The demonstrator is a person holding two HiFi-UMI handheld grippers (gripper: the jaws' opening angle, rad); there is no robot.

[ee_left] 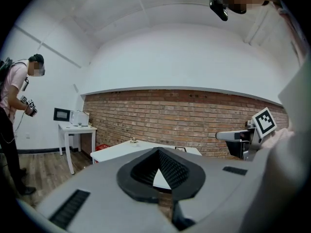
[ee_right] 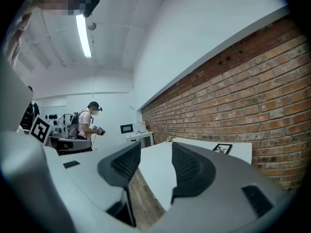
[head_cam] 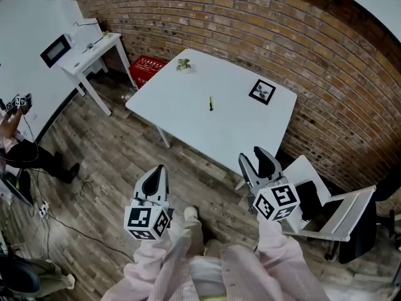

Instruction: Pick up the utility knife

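Observation:
The utility knife (head_cam: 211, 103), a small slim yellow-and-dark thing, lies near the middle of the white table (head_cam: 188, 115). Both grippers hang in the air over the wooden floor, well short of the table's near edge and of the knife. My left gripper (head_cam: 160, 169) is shut, its tips together with nothing in them (ee_left: 158, 150). My right gripper (head_cam: 254, 156) is open, and between its jaws (ee_right: 155, 152) I see only the table top (ee_right: 160, 171). The knife cannot be made out in either gripper view.
On the table stand a small potted plant (head_cam: 183, 64) and a framed picture (head_cam: 262, 91). A white chair (head_cam: 329, 215) stands right of my right gripper. A red crate (head_cam: 148, 69), a side desk (head_cam: 88, 54) and another person (head_cam: 15, 137) are to the left; a brick wall runs behind.

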